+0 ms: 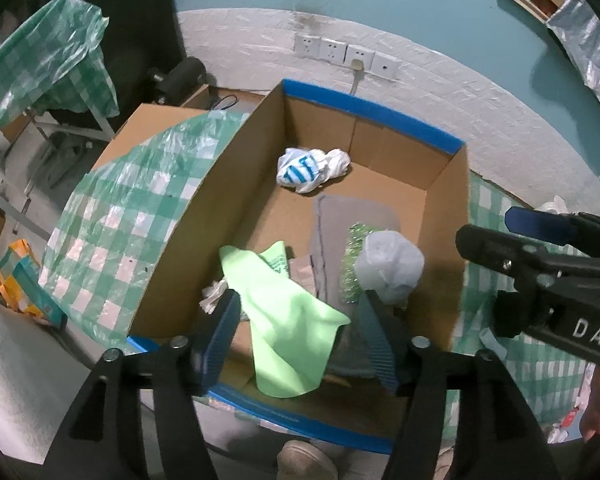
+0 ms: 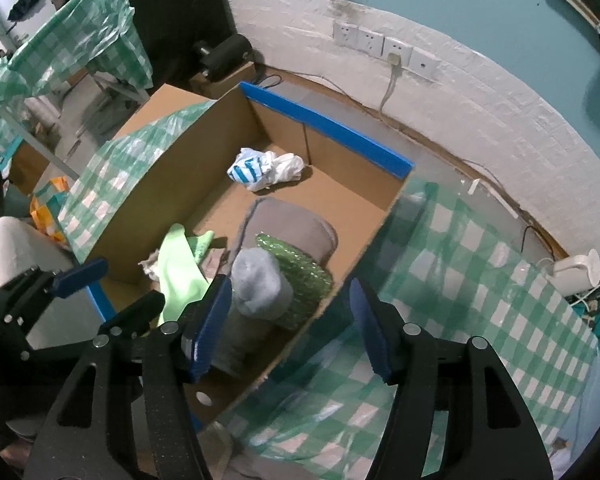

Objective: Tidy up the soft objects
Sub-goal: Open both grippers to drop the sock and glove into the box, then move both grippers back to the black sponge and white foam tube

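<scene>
A cardboard box (image 1: 204,216) with blue-taped rims sits on a table covered by a green-and-white checked plastic cloth (image 2: 480,280), pushed toward a white brick-pattern wall with a row of sockets (image 1: 346,54).

The soft things lie inside the box. At the far end is a crumpled white and blue-striped bag (image 1: 310,170). Nearer, a grey folded cloth (image 1: 340,216) lies on the floor of the box with a green sparkly scouring pad (image 1: 350,264) on it and a grey rolled sock (image 1: 388,264) against the pad's right side. A light green cloth (image 1: 288,320) drapes at the near left, partly covering a crumpled white scrap (image 1: 212,294).

The left gripper (image 1: 300,332) points down into the near end of the box, its fingers apart, the green cloth loose between them and not pinched.

The right gripper (image 2: 288,320) hangs over the box's right wall, fingers apart with nothing clamped; its left finger (image 2: 208,320) stands in front of the sock, and the wall edge crosses the gap.

A second checked-covered table (image 1: 44,60) stands far left, an orange and teal package (image 1: 18,276) sits below it, and a white kettle (image 2: 576,276) is at the far right.
</scene>
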Motion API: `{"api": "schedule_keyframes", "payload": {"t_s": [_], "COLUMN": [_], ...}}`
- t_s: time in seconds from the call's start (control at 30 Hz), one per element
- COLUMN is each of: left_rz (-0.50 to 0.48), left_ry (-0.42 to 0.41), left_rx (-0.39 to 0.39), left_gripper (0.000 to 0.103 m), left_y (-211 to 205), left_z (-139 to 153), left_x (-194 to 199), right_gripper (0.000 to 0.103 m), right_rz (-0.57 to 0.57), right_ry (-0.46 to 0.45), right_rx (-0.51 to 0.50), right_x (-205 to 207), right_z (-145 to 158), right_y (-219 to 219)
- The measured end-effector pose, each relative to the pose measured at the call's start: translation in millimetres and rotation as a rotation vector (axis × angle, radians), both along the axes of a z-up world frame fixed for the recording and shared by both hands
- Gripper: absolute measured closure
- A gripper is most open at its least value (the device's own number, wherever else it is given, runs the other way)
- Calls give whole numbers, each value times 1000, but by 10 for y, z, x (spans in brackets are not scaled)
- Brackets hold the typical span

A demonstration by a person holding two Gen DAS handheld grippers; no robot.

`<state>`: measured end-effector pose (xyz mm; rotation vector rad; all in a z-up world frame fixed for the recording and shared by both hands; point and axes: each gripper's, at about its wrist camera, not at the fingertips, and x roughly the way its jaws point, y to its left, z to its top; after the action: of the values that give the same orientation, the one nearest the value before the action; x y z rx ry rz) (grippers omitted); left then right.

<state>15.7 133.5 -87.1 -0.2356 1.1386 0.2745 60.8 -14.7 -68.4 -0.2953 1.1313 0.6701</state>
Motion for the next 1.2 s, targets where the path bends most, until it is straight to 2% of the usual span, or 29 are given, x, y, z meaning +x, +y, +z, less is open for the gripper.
{"api": "schedule_keyframes", "payload": {"t_s": [0.47,0.83,1.2], "left_rz": [-45,-117,-160], "left_ry": [-32,-28,-29], "left_rx": [0,-11,21], "left_gripper": [30,30,27], "left_y": [-275,-663,-1024], "left_z": [141,155,180], "left_x": [47,132,176], "right_gripper": [40,40,40], "right_rz": [-35,-88,-149], "right_ry": [-27,-8,1], "right_rx": [-6,7,13], "right_x": [3,86,137], "right_z": [16,-63,-118], "right_y": [-411,-776,-1162]}}
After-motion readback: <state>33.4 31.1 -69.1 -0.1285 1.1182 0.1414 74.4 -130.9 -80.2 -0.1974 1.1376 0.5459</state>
